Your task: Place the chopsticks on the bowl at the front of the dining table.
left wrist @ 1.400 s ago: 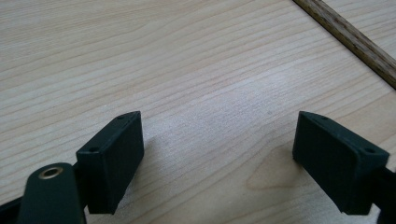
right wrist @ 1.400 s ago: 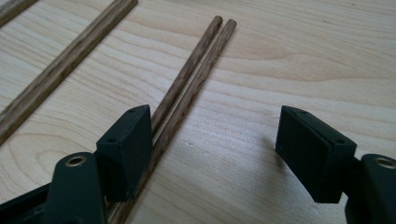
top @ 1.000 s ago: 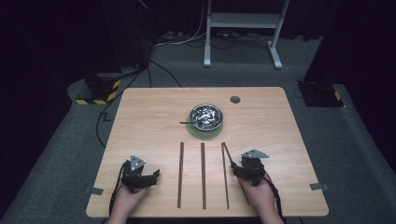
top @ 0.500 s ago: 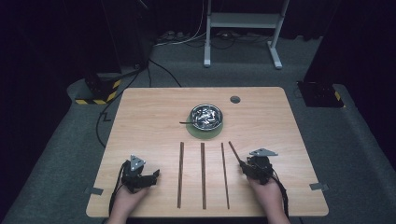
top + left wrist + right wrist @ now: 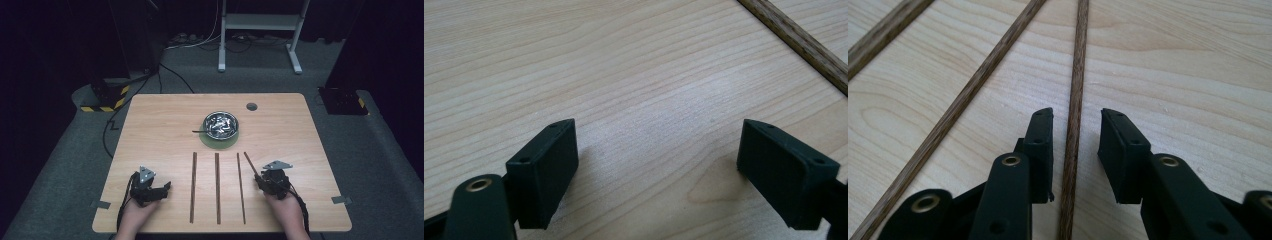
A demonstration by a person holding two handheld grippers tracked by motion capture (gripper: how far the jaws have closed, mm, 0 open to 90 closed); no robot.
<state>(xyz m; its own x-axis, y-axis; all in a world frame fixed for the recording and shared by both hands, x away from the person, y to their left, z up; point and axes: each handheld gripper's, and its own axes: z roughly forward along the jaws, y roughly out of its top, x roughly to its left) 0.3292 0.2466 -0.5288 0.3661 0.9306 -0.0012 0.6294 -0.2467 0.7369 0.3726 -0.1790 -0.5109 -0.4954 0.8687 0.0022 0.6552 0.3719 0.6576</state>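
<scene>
Right claw point(image 5: 1075, 150) closing around wooden stick point(image 5: 1074, 100), pads not touching

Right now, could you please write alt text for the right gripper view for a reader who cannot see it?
The right gripper straddles a thin dark wooden stick lying on the pale wooden table, its black jaws close on either side but not yet pressing it. Two more sticks lie farther left.

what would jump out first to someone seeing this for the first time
Four thin dark wooden sticks lie near the front of the pale wooden table. The rightmost stick slants, and the right claw straddles it, its jaws closing in without yet pressing. Behind them, a shiny metal bowl rests on a green mat.
</scene>
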